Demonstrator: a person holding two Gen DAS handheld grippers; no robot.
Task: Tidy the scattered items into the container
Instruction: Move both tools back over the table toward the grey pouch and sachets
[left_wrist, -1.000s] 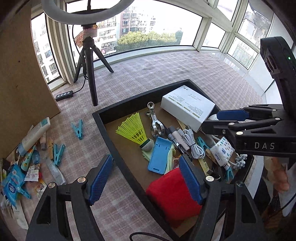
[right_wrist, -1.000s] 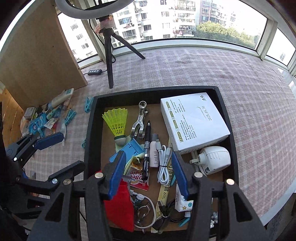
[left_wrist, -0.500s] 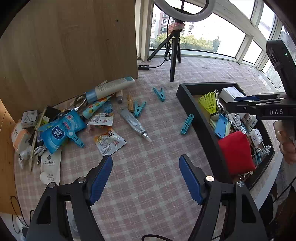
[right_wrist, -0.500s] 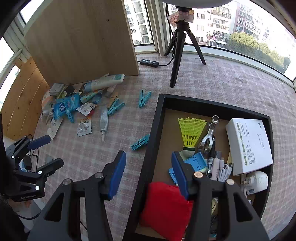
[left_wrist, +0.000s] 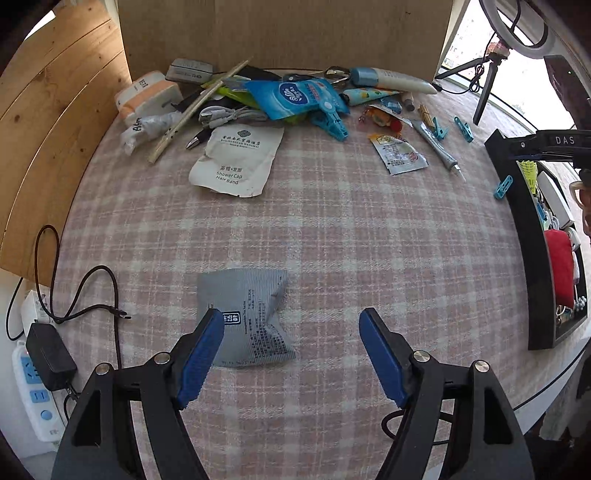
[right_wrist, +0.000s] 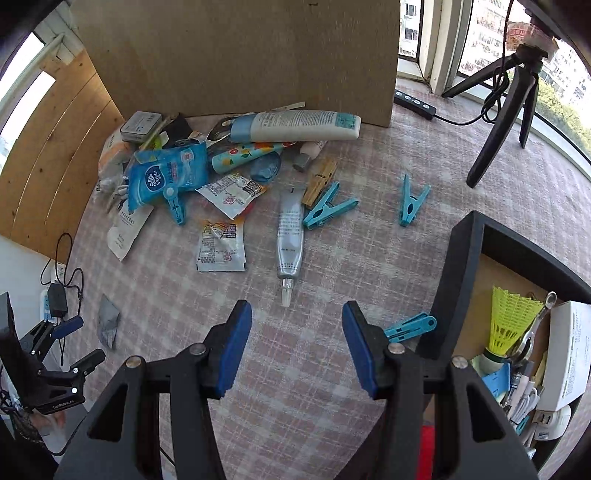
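My left gripper (left_wrist: 291, 354) is open and empty, low over a grey sachet (left_wrist: 249, 317) that lies by its left finger. My right gripper (right_wrist: 297, 347) is open and empty above the checked cloth, just short of a silver tube (right_wrist: 290, 236). A blue clothes peg (right_wrist: 410, 326) lies beside the black container (right_wrist: 458, 280), which holds a yellow shuttlecock (right_wrist: 511, 317), a white box and other items. The container also shows at the far right of the left wrist view (left_wrist: 521, 229). Scattered items, including a blue tissue pack (left_wrist: 295, 98), lie in a pile at the back.
A white shower-cap packet (left_wrist: 236, 162), two blue pegs (right_wrist: 412, 199), a wooden peg (right_wrist: 319, 181) and a white tube (right_wrist: 295, 127) lie on the cloth. A cardboard board (right_wrist: 236, 51) stands behind the pile. A tripod (right_wrist: 502, 114) stands at the right. A power strip and charger (left_wrist: 48, 358) sit at the left edge.
Both grippers swung left, away from the container to the scattered items. The left one dropped low over the grey sachet. Both stayed open.
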